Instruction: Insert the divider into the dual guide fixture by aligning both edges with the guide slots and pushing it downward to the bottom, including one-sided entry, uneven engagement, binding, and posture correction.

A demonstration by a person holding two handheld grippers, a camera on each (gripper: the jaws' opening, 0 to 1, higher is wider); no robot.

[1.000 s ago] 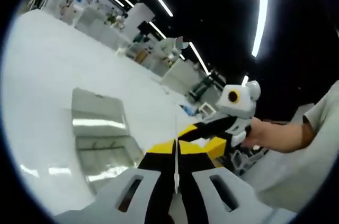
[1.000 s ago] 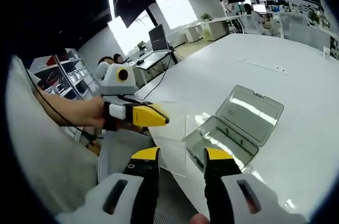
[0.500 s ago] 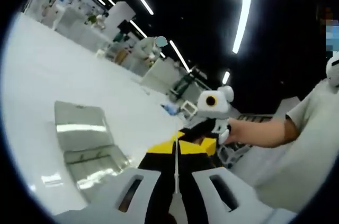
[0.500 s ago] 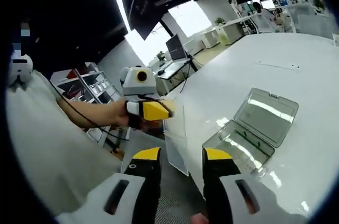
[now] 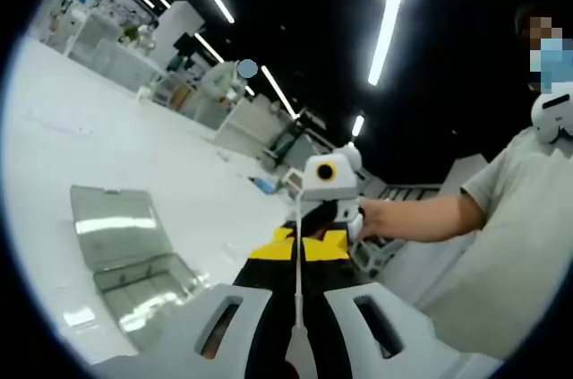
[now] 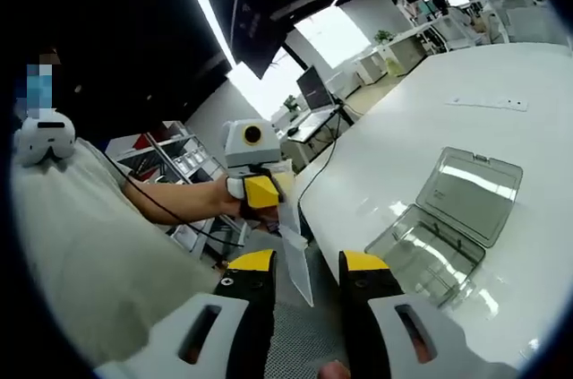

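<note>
White surface (image 6: 501, 83) under long ceiling lights, desks and shelving far behind. Left tongs (image 5: 298, 249) clamped together on a thin clear divider (image 5: 297, 307), seen edge-on between the yellow tips; same sheet (image 6: 295, 258) hanging below those tongs in the right gripper view, held in the air off the near-left edge of the surface. Right tongs (image 6: 306, 264) apart, gripping nothing, just near the sheet. Clear hinged box (image 6: 448, 227), lid thrown back, lying on the surface to the right, well apart from the divider; guide slots too small to make out.

Judged barely begun: divider picked up, neither edge yet entered, all alignment and pushing down still left. Plenty of bare surface around the box for approach; surface edge and the person's body close on the left, so less room there.
</note>
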